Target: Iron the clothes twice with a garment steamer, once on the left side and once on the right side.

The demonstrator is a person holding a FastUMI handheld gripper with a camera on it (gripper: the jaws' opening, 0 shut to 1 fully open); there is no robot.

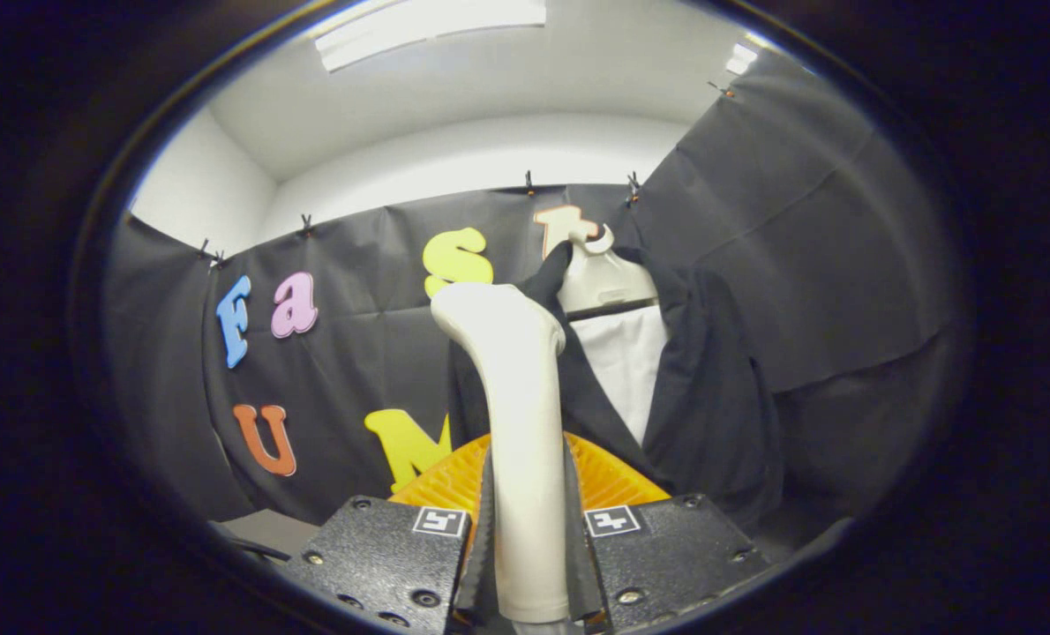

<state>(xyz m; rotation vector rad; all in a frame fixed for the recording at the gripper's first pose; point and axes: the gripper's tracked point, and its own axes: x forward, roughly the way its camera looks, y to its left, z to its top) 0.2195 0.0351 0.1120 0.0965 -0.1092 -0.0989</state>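
My gripper point(528, 529) is shut on the cream-white garment steamer point(518, 388), both fingers pressing its handle from either side. The steamer stands upright between the fingers, and its bent head reaches up in front of the clothes. A black jacket point(710, 397) with a white shirt front point(626, 362) hangs on a pale hanger point(604, 278) just beyond the steamer and slightly to its right. The steamer head overlaps the jacket's left lapel; I cannot tell whether it touches the cloth.
Black booth cloth point(357, 353) hangs behind and to the right of the jacket. White walls and a ceiling light point(428, 26) show above. A grey surface point(265, 529) lies low beside the left finger.
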